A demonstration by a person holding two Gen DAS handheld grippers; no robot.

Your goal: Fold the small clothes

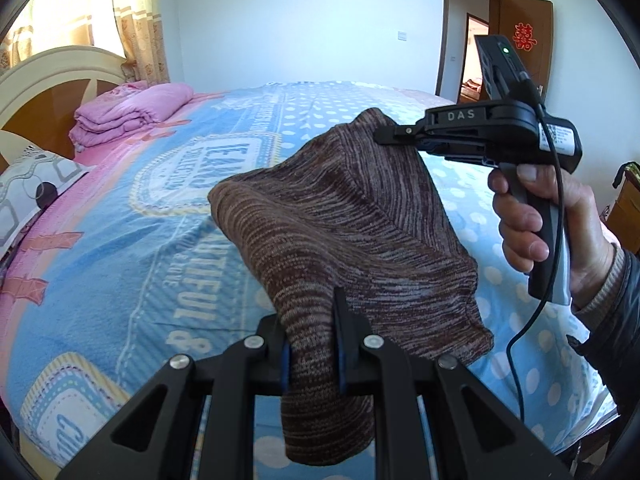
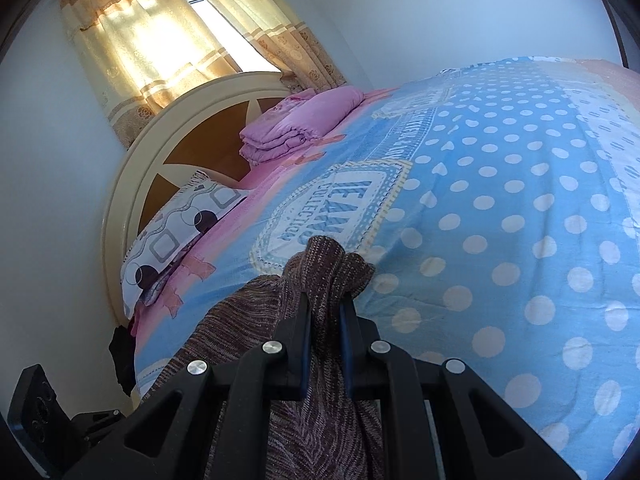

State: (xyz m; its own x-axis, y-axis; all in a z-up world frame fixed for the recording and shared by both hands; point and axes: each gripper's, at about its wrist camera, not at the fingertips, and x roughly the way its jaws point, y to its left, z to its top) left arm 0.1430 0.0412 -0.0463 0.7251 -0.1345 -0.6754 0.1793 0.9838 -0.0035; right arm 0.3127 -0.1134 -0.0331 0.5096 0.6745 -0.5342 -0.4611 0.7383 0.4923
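Note:
A brown striped knit garment [image 1: 340,216] hangs in the air above the bed, held by both grippers. My left gripper [image 1: 312,340] is shut on one edge of it, with cloth bunched between the fingers and drooping below. My right gripper [image 1: 384,136] shows in the left wrist view, held by a hand, shut on the garment's far corner. In the right wrist view the right gripper [image 2: 326,312] pinches a bunched fold of the garment [image 2: 320,276], which trails down to the left.
The bed has a blue polka-dot and pink printed cover [image 1: 120,216]. A folded pink quilt [image 1: 132,116] and a patterned pillow [image 1: 36,192] lie by the cream headboard [image 2: 132,184]. Curtains [image 2: 160,40] hang behind. A brown door [image 1: 524,48] stands open at the right.

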